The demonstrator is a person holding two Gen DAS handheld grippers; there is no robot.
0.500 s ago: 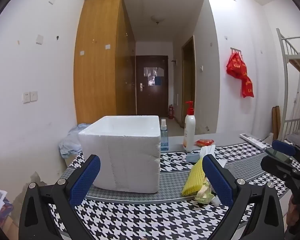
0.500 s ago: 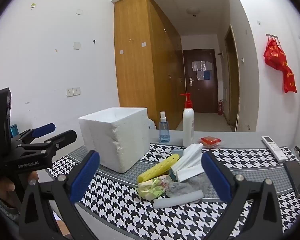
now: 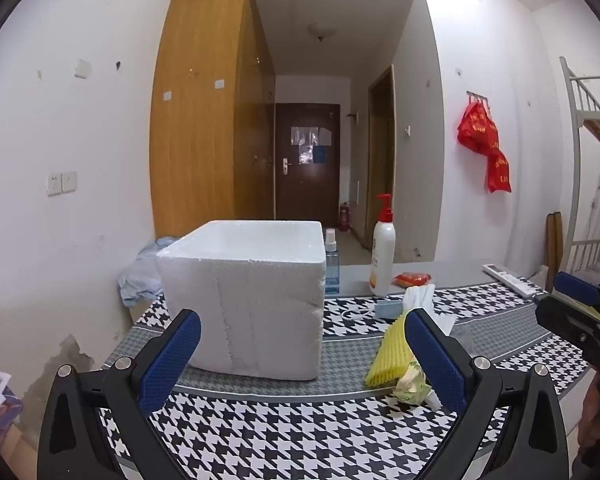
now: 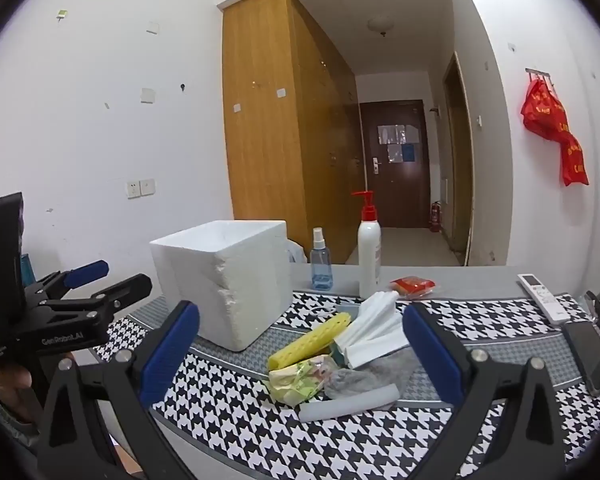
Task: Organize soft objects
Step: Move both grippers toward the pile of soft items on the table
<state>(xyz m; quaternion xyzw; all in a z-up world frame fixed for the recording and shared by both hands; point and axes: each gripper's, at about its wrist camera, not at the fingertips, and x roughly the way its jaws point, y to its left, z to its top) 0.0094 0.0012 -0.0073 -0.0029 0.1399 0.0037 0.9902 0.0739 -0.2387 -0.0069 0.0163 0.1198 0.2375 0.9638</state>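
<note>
Left gripper (image 3: 302,354): jaws spread wide, nothing between them, held over the near edge of the table (image 3: 284,440) with its black-and-white houndstooth cloth. White open-topped foam box (image 3: 246,300): stands on the left part of the cloth, near the wall-side edge, with bare cloth in front of it. Crumpled pale-blue cloth (image 3: 140,280): behind the box, off the table's left rear corner. Small clear blue spray bottle (image 4: 321,264) and tall white pump bottle with red nozzle (image 4: 369,256): upright on the grey strip behind the cloth, just right of the box. Heap of soft objects, centre of the cloth, apart from the box: ribbed yellow foam sleeve (image 4: 310,342), white folded foam sheet (image 4: 374,330), crinkled yellow-green wrapper (image 4: 298,376), grey fabric piece (image 4: 364,374), white foam tube (image 4: 350,402), all touching or overlapping. Right gripper (image 4: 300,354): jaws fully apart, empty, framing the heap from the near side. Red packet (image 4: 414,285), white remote control (image 4: 542,298) and dark phone (image 4: 590,350): near the right edge.
</note>
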